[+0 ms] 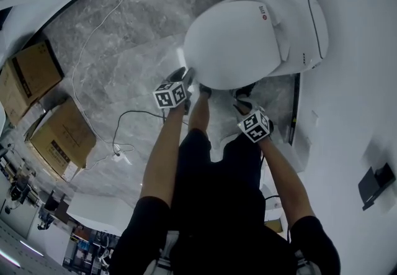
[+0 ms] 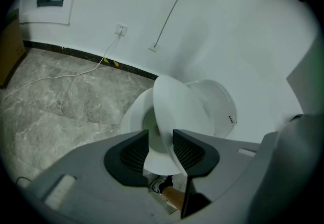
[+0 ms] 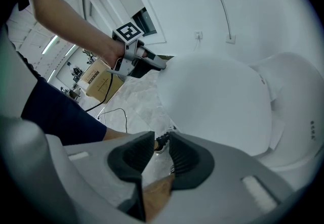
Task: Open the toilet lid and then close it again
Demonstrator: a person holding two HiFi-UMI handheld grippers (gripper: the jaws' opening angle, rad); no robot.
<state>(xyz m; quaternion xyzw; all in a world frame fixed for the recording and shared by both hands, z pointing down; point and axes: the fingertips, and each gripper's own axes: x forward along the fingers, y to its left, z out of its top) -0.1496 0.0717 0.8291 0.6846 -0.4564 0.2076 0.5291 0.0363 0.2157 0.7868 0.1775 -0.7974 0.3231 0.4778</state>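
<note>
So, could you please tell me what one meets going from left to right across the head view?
Cardboard boxes → left gripper → toilet lid → black object. The right gripper is left out because it overlaps the lid.

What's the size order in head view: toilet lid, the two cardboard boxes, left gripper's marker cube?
1. toilet lid
2. upper cardboard box and lower cardboard box: look alike
3. marker cube, smallest despite being nearest

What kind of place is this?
Probably a test bay or workshop mock-up, not a lived-in bathroom: a white toilet on a grey marble-look floor, with cardboard boxes stacked nearby.
</note>
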